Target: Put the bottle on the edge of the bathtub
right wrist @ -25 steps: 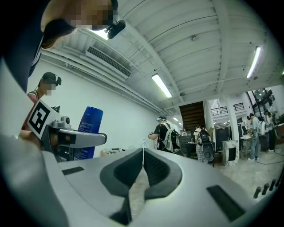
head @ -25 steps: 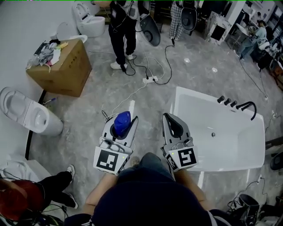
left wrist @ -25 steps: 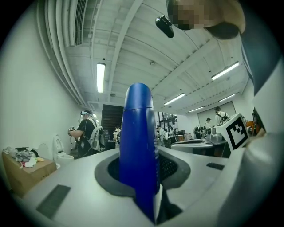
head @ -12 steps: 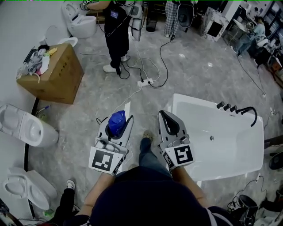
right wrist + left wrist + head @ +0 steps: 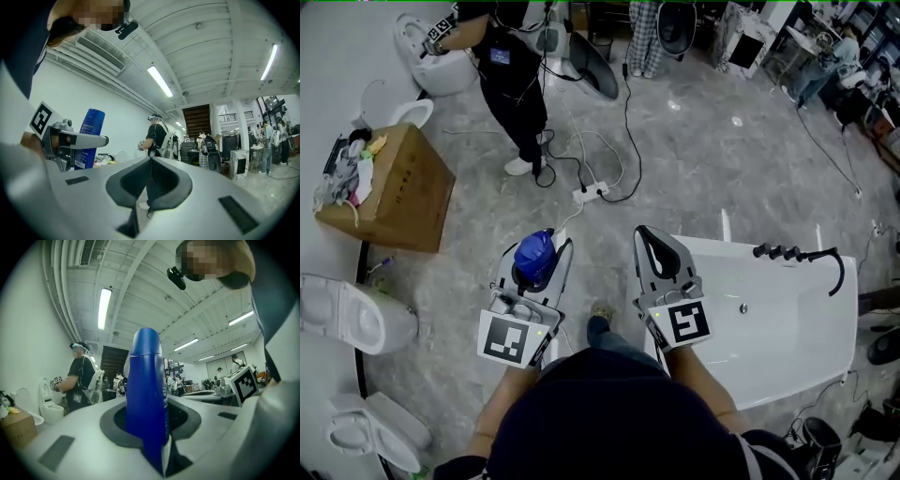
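Note:
A blue bottle [image 5: 534, 255] stands upright between the jaws of my left gripper [image 5: 546, 244], which is shut on it and held over the grey floor, left of the bathtub. In the left gripper view the bottle [image 5: 147, 394] fills the gap between the jaws. My right gripper [image 5: 645, 234] is shut with nothing in it and hangs over the tub's near left corner. Its closed jaws show in the right gripper view, where the bottle [image 5: 89, 138] appears at the left. The white bathtub [image 5: 797, 328] lies at the right with black taps [image 5: 797, 253] on its far rim.
A cardboard box [image 5: 389, 187] with clutter on top stands at the left, with toilets [image 5: 347, 317] near it. A person in black [image 5: 511, 84] stands ahead at another toilet [image 5: 441, 61]. A power strip and cables [image 5: 591, 192] cross the floor.
The view has shifted forward and to the right: box, toilets and the standing person slid left, and the tub drew nearer to the right gripper. Both grippers kept their grip state.

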